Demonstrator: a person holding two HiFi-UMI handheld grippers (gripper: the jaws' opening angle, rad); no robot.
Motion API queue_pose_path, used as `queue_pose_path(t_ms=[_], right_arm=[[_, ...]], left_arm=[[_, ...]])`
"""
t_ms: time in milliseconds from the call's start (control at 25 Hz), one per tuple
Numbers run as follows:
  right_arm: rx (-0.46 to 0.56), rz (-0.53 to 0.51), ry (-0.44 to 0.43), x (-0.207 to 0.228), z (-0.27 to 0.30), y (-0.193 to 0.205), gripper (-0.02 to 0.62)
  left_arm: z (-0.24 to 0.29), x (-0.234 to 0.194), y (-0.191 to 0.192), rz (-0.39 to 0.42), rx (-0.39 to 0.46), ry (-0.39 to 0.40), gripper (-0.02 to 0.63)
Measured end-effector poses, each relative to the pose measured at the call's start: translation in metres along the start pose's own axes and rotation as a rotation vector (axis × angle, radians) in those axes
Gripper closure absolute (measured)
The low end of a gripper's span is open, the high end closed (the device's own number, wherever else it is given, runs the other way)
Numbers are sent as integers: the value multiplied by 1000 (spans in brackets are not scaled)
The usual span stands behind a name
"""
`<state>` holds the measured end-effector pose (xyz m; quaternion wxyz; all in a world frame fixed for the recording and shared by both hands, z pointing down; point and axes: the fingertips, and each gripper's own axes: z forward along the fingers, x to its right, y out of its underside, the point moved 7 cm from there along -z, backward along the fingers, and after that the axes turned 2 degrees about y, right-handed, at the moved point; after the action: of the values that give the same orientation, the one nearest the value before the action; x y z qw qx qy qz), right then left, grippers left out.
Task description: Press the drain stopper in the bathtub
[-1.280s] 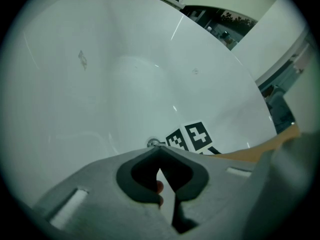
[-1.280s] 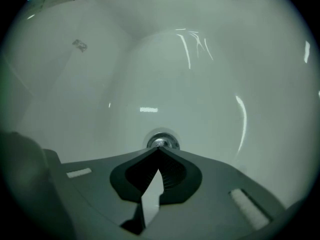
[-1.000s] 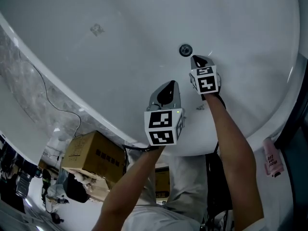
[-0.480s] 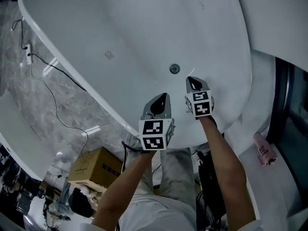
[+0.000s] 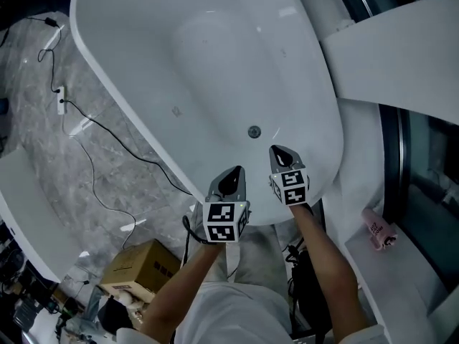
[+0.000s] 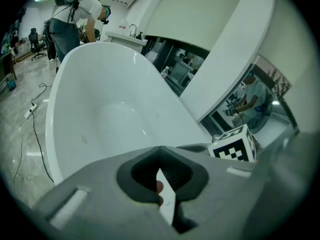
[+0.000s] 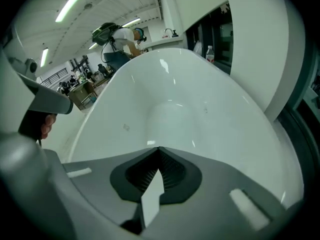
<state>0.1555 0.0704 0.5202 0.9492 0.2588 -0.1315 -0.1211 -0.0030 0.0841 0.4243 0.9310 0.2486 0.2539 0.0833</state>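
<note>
The white bathtub (image 5: 215,56) fills the middle of the head view. Its round metal drain stopper (image 5: 254,131) sits on the tub floor near the close end. My right gripper (image 5: 277,150) hovers above the tub's near end, short of the stopper and slightly right of it, jaws shut on nothing. My left gripper (image 5: 235,170) is held lower left of it over the near rim, also shut and empty. In the left gripper view the shut gripper (image 6: 159,149) points along the tub (image 6: 110,109); the right gripper (image 7: 159,150) does the same. The stopper is hidden in both gripper views.
A cable (image 5: 93,156) and power strip (image 5: 61,99) lie on the marble floor left of the tub. A cardboard box (image 5: 140,269) stands at lower left. A pink bottle (image 5: 376,229) lies on the ledge at right. A person (image 6: 75,19) stands beyond the tub's far end.
The view has pulled back and up, so the whole tub now shows. Both grippers have drawn away from the stopper toward the near rim; the right one was right beside it a second ago.
</note>
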Motion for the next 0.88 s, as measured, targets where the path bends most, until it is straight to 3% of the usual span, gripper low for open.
queue_pose_path(t_ms=[240, 600, 880], right_arm=[[50, -15, -28, -22, -50, -28, 592], [170, -25, -36, -43, -138, -90, 601], [326, -72, -67, -65, -208, -162, 601]], left_arm=[[-42, 14, -36, -14, 65, -1, 603], [-120, 47, -99, 105, 158, 56, 603], [-170, 59, -143, 142, 245, 88, 601]])
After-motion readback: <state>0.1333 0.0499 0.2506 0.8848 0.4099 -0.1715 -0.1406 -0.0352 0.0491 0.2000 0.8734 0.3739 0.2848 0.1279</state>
